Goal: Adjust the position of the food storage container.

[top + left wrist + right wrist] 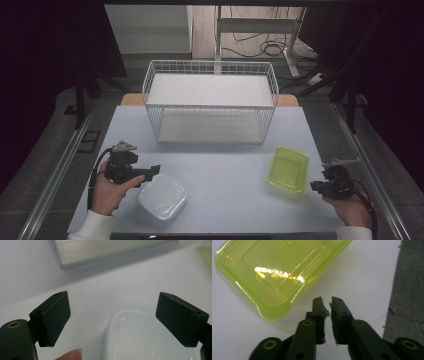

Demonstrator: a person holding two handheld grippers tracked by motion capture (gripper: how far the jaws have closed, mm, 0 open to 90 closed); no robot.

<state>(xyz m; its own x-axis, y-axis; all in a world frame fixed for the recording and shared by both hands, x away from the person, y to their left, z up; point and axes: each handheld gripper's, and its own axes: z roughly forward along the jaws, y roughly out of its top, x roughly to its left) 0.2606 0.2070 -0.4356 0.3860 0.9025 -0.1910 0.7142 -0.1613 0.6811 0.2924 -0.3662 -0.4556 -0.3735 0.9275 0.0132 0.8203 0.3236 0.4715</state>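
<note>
up close, left gripper [112, 320] fingers spread over the white container [147, 337]; right gripper [326, 305] fingers pressed together beside the green container [279, 272].

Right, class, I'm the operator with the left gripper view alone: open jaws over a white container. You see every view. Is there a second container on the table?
Observer: Yes, a yellow-green container lies on the table's right side.
Operator: What is the right gripper doing?
Observer: The right gripper has its jaws shut on nothing, just off that container's corner.
Operator: And the metal edge ahead of me?
Observer: It belongs to a white wire rack with two shelves, standing at the table's far edge.
</note>
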